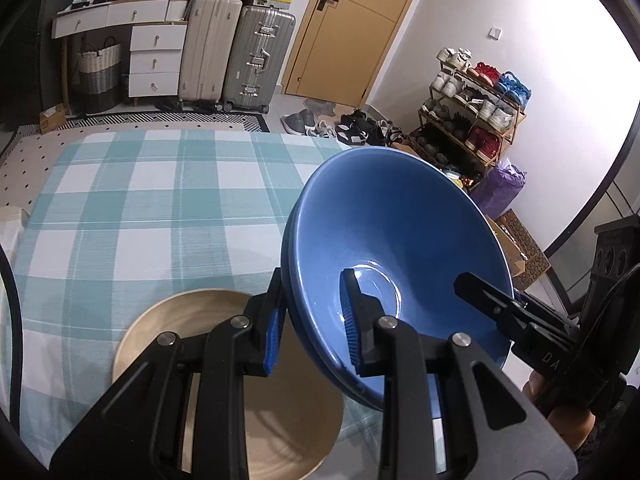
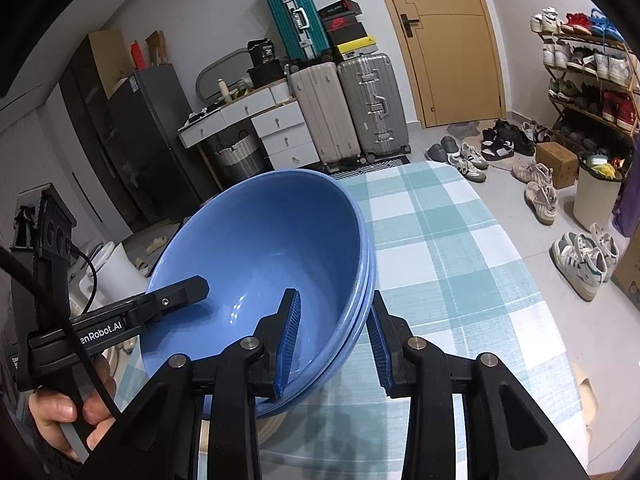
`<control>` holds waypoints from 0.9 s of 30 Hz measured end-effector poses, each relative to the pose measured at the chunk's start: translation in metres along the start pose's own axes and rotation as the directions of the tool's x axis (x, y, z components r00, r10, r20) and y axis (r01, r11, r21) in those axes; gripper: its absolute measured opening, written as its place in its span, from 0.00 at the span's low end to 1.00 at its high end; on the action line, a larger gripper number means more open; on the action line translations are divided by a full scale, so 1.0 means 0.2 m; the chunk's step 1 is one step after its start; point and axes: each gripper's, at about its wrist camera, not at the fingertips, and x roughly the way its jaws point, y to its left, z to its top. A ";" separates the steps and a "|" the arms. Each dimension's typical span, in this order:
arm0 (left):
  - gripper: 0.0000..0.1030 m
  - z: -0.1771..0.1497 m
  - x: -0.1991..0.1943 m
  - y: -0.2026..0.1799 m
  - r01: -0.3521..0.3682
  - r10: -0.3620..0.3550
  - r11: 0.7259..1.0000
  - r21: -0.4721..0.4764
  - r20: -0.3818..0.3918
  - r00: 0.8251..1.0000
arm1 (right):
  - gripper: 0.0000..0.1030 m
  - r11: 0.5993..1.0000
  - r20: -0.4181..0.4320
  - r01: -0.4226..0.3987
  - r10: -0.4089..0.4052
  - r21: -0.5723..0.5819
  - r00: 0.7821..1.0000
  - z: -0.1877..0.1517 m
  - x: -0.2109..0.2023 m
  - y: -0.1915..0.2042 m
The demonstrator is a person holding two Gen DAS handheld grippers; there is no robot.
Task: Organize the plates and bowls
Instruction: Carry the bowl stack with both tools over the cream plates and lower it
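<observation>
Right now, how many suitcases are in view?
3: beige suitcase and silver suitcase upright side by side beside the white drawers; teal suitcase stacked above them. More may be hidden.

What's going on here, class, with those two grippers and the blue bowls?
A person holds a gripper in each hand, and both straddle the rim of the nested blue bowls from opposite sides. The left gripper and the right gripper each have one finger inside the bowl and one outside. The stack is tilted above the checked tablecloth, beside a tan plate.
</observation>
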 end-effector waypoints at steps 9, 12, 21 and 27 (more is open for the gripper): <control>0.22 -0.06 -0.20 0.09 -0.027 0.027 0.999 -0.020 0.028 0.999 | 0.33 0.999 -0.004 -0.030 0.030 -0.028 1.000 -0.03 -0.02 0.16; 0.22 -0.08 -0.24 0.12 -0.033 0.034 0.999 -0.026 0.031 0.999 | 0.33 0.999 -0.011 -0.037 0.037 -0.032 0.999 -0.04 -0.01 0.19; 0.22 -0.13 -0.30 0.25 -0.063 0.065 0.996 -0.059 0.034 0.997 | 0.34 0.997 -0.042 -0.065 0.063 -0.050 0.997 -0.08 0.08 0.29; 0.22 -0.17 -0.28 0.36 -0.084 0.086 0.993 -0.082 0.024 0.996 | 0.34 0.995 -0.078 -0.088 0.084 -0.054 0.993 -0.11 0.18 0.33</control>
